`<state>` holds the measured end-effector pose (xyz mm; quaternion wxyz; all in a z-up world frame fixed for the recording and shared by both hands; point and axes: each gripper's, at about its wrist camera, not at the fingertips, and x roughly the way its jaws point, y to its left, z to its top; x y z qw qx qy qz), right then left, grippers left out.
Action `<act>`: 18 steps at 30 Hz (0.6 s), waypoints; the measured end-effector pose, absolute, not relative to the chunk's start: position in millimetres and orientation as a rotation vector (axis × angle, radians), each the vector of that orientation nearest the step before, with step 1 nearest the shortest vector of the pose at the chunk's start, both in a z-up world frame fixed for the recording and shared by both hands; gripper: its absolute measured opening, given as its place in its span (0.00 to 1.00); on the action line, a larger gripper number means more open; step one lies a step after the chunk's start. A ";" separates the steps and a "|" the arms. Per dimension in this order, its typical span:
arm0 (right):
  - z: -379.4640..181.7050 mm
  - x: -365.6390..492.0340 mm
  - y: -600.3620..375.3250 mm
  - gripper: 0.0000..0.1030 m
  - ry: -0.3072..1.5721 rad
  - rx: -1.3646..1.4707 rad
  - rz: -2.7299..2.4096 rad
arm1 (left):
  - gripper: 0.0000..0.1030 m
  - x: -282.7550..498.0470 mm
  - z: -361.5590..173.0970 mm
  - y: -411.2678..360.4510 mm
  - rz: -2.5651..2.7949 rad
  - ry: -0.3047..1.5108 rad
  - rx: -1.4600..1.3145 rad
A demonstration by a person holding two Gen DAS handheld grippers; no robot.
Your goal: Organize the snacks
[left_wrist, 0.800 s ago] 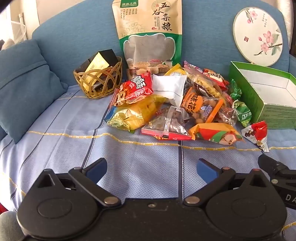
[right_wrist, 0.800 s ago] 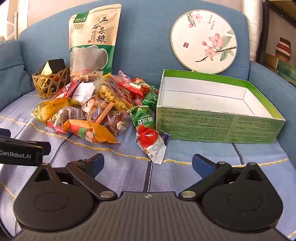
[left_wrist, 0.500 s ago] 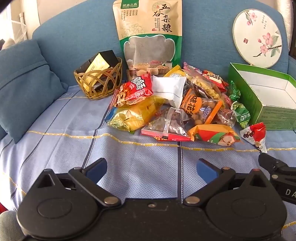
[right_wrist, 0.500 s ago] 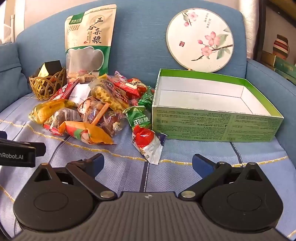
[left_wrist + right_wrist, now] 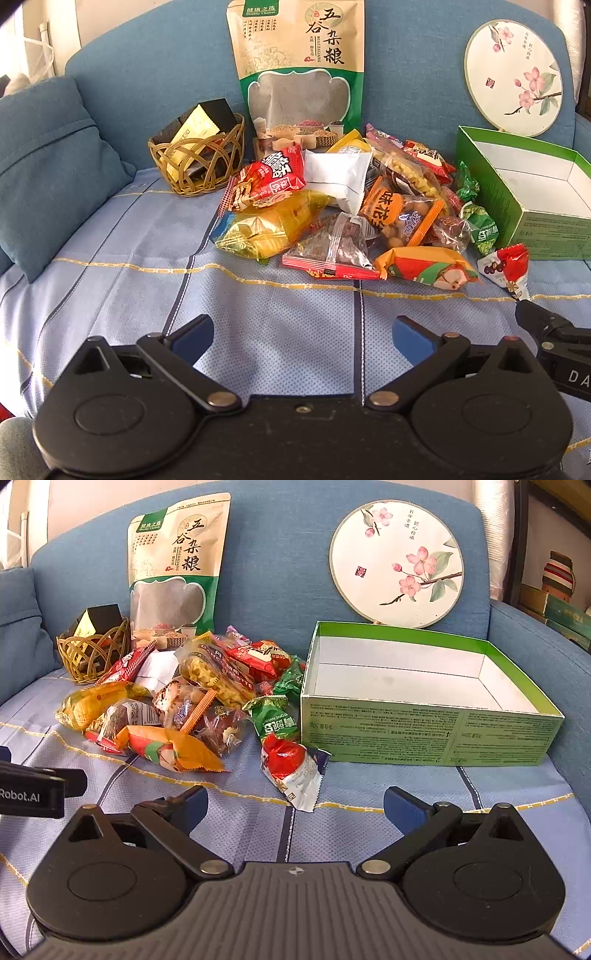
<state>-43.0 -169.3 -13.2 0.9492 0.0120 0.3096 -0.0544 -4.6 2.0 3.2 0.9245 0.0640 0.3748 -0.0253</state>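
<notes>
Left tongs (image 5: 303,334) are hovering open, holding nothing, over the sofa seat (image 5: 147,258). Snack pile (image 5: 177,705) is lying mid-seat, just left of the green box (image 5: 424,734). Right tongs (image 5: 295,805) are gaping, empty, near the red-and-white packet (image 5: 291,768).

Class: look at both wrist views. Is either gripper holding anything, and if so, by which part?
Nothing is held. The left gripper and the right gripper are both open above the sofa cover.
</notes>
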 end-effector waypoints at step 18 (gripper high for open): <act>-16.0 -41.2 -166.2 1.00 0.633 -0.003 -0.109 | 1.00 -2.4 0.6 0.5 -0.060 0.784 0.128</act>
